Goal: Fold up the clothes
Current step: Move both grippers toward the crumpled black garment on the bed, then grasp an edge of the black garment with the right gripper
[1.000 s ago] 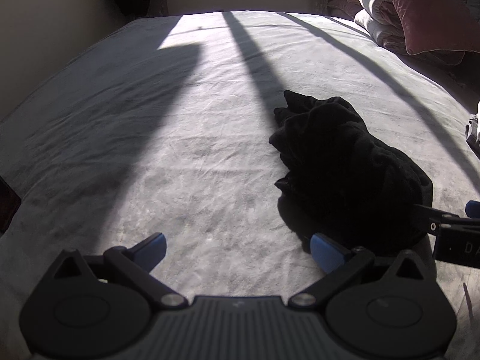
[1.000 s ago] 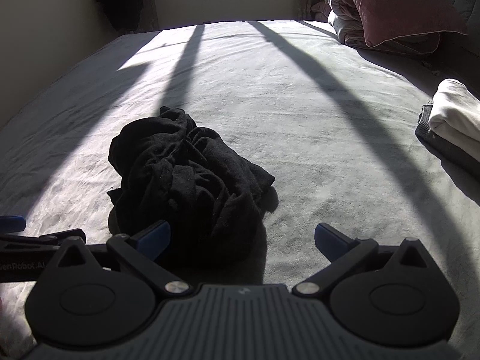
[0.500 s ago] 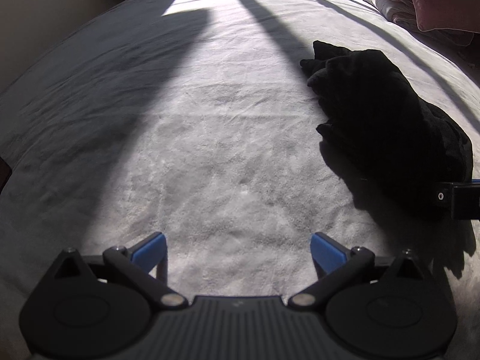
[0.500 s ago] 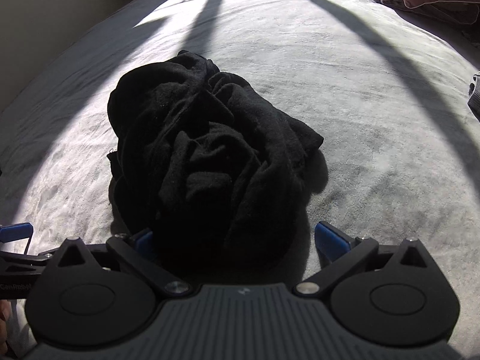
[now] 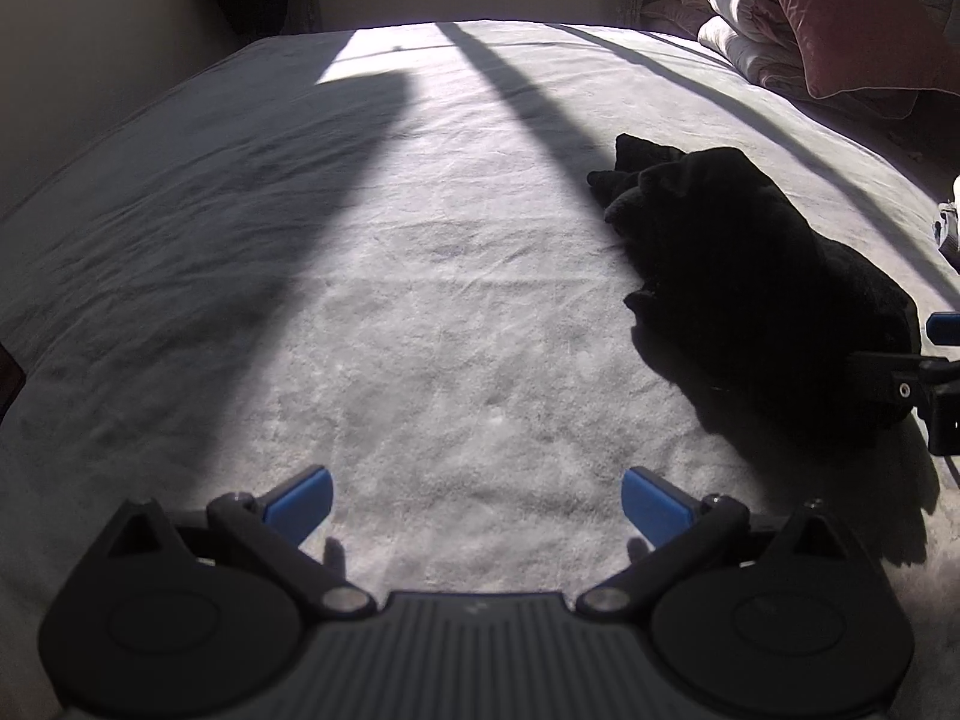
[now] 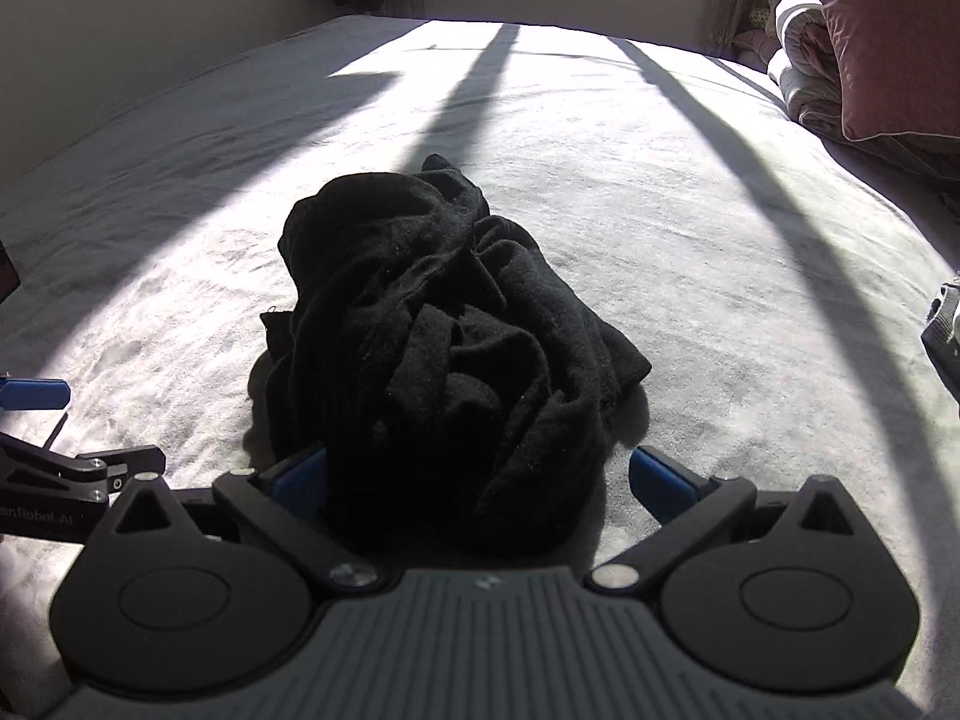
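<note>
- black garment [image 6: 444,348] lies crumpled in a heap on the bed [image 6: 690,228], roughly mid-bed, partly in sun and partly under a shadow band.
- right tool [image 6: 477,477]: fingers spread wide, one blue pad on each side of the near end of the heap. the left pad [image 6: 300,474] is at the cloth's edge (contact cannot be confirmed); the right pad [image 6: 657,477] stands clear of the fabric, over bare sheet.
- left tool [image 5: 477,504]: fingers spread wide, gripping nothing, low over bare sunlit sheet; its pads cast small shadows just below them.
- from the left wrist view the black garment [image 5: 750,276] sits to the right of the left tool, apart from it, with part of the right tool [image 5: 918,378] showing at the far right edge against the heap.
- pink pillow [image 6: 888,42] rests on a folded pale duvet [image 5: 744,42] at the far right corner of the bed.
- pale folded item [image 6: 945,312] at the right edge, mostly cut off; cannot identify.
</note>
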Demonstrator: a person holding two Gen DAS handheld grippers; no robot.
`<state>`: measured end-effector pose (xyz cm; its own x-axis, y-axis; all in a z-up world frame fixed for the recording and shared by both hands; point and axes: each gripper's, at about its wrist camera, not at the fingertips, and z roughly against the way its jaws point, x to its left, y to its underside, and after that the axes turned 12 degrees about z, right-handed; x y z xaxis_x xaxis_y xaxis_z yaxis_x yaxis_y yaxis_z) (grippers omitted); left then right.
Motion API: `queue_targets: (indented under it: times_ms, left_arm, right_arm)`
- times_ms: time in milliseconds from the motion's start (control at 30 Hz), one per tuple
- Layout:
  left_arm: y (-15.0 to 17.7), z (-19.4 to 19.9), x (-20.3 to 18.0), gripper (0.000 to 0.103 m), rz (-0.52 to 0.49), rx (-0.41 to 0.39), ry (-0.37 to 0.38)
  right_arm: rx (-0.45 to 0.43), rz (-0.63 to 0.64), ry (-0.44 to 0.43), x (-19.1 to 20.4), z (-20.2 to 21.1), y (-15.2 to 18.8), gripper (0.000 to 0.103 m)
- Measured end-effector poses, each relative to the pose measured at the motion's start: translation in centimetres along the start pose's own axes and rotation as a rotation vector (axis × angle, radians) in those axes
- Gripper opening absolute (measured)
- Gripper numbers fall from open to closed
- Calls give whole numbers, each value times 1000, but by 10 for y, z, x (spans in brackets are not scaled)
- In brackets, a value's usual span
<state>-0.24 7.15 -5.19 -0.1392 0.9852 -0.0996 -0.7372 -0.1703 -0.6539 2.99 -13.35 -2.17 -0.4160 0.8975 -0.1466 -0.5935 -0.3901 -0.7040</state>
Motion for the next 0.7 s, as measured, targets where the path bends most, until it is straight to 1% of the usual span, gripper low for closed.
queue_targets:
  times_ms: [33,100,200,267,300,367,400,433,500,533,567,700]
  left_arm:
    - [-2,2,2,103,3,-11,0]
    - [-8,4,6,103,17,-24,2]
    - [-17,3,12,102,46,-26,-3]
    - [-22,1,15,102,66,-19,-7]
    - [-23,1,15,102,71,-16,-5]
    - [-25,-1,14,102,75,-11,0]
    - [-25,-2,13,102,75,-9,4]
    - [-25,-2,10,102,74,-6,9]
    - [-27,-4,6,102,71,-1,21]
    - [-28,-4,3,102,70,2,26]
    - [-29,-5,0,102,69,6,31]
    - [-35,-6,-16,102,66,12,64]
  right_arm:
    - [-22,-4,-3,-1,5,-1,103]
    - [-70,-43,-38,-9,10,-6,101]
    - [-130,-100,-101,-13,15,-12,91]
    - [-149,-115,-133,-13,11,-19,81]
    - [-152,-122,-151,-13,8,-21,79]
    - [-142,-151,-190,-14,1,-22,65]
    - [-131,-162,-207,-14,-3,-21,63]
    - [-115,-168,-217,-14,-6,-21,57]
    - [-94,-177,-221,-16,-12,-17,37]
    - [-89,-184,-217,-18,-13,-15,15]
    - [-89,-195,-214,-21,-14,-14,11]
    - [-132,-259,-172,-41,-1,-11,9]
